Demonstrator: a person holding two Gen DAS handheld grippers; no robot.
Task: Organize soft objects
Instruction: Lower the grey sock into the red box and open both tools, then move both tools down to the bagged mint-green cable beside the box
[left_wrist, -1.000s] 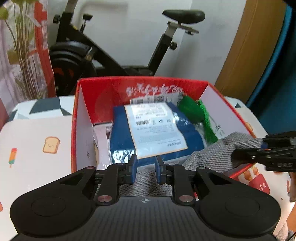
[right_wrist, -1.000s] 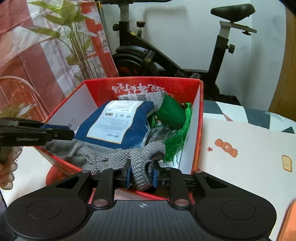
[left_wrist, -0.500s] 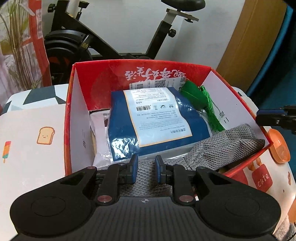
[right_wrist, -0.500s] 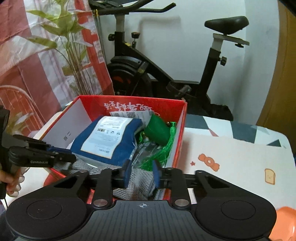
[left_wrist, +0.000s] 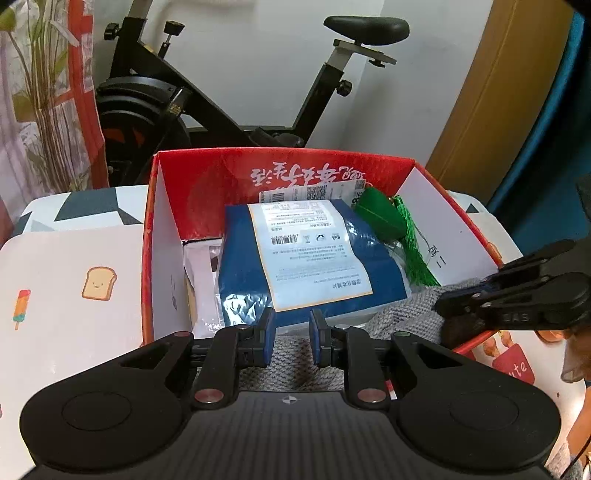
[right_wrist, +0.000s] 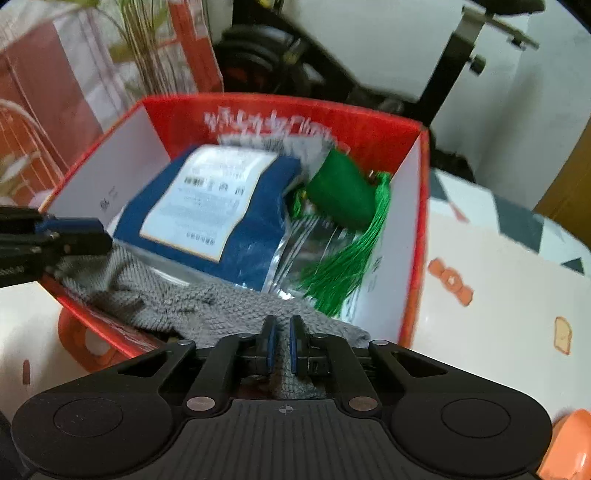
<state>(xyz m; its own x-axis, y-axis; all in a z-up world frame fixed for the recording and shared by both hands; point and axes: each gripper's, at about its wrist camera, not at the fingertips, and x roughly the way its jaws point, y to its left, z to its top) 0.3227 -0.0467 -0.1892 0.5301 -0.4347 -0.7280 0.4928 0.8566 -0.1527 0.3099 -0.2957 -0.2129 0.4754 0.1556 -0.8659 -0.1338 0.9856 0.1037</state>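
Open red cardboard box (left_wrist: 168, 236) with white inner walls and white brush lettering on its far panel, standing on a smooth white tablecloth (left_wrist: 74, 266) printed with toast and ice-lolly cartoons. Inside: a flat, glossy blue plastic pouch (left_wrist: 240, 266) bearing a white printed label, a green fabric pouch with a silky green tassel (right_wrist: 341, 192) against the right-hand wall, crinkled clear film underneath. Across the near side of the box, draped over the rim — a nubbly grey knitted cloth (right_wrist: 207, 306), thick and looped in texture.

Left gripper (left_wrist: 289, 341): black, blue-padded, jaws narrow, held low above the near edge of the grey cloth; grip on it not discernible. Right gripper (right_wrist: 280, 345): jaws drawn almost together, a ridge of the grey knit pinched between the blue pads — cloth bunched beneath. Behind the table, a black exercise bike (left_wrist: 207, 99) and a white wall.
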